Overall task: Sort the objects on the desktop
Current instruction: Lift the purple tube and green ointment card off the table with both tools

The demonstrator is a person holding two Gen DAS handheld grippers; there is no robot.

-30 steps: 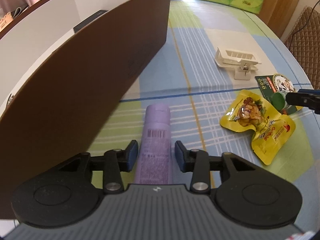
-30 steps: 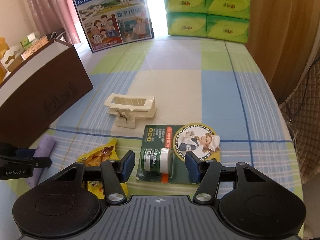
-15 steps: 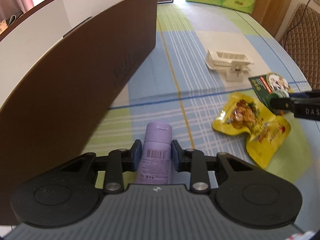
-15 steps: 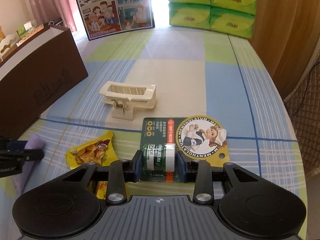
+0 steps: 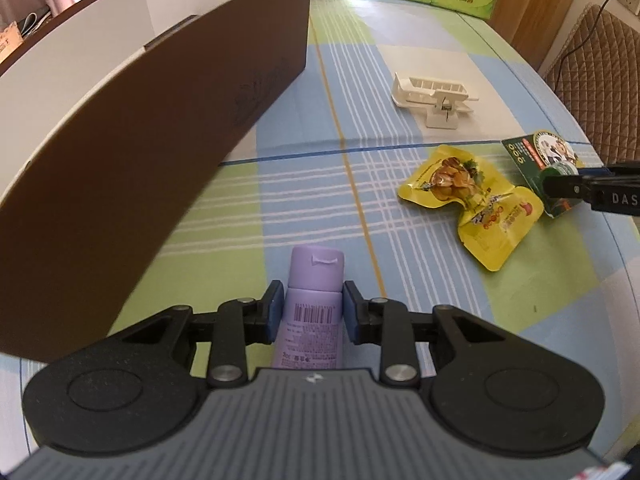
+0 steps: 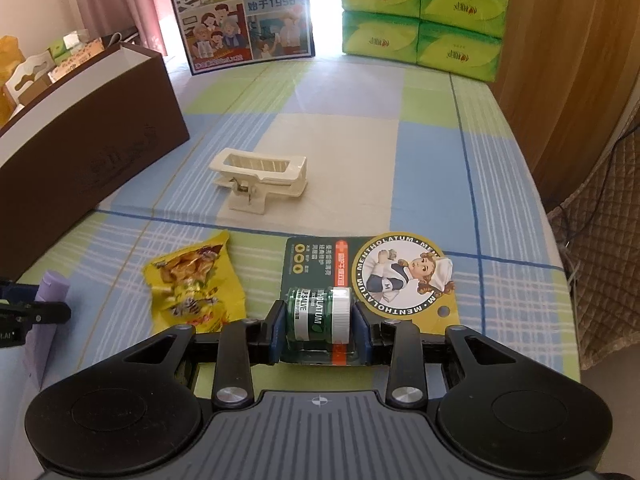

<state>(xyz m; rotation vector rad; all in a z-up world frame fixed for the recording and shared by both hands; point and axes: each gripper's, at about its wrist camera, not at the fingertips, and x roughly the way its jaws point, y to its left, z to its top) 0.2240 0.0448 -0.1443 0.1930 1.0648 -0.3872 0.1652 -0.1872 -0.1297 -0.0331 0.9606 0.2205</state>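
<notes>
Left gripper [image 5: 312, 307]: we have it clamped on the purple tube [image 5: 314, 300], blue pads pressed to both sides just below the cap. Cap end points away from us, barcode side up. Whether the tube rests on the cloth or sits just off it, we can't tell. The box [image 5: 168, 128], brown outside and white inside, is immediately to our left, with its long wall running away from us.

Right gripper [image 6: 319, 322]: we have it closed on the green jar [image 6: 318, 312], which is mounted on its blister card [image 6: 384, 272]. The jar lies sideways, white lid toward the right pad, and both pads touch it. The card lies flat on the tablecloth [image 6: 432, 148], printed face up, extending away from the gripper.

Between the two grippers we see the yellow snack pack [image 6: 196, 284], flat on the cloth, close beside the card's left edge; we can't tell if they touch. The white clip [image 6: 260, 178] sits farther out on the cream square, apart from everything else.

From the right wrist camera, the tube's tail end and the left gripper's tip show at the far left edge. From the left wrist camera, the right gripper's tip is on the jar at the far right.

Far end of the table: a milk carton box [image 6: 244, 12] and stacked green tissue packs [image 6: 420, 12].
</notes>
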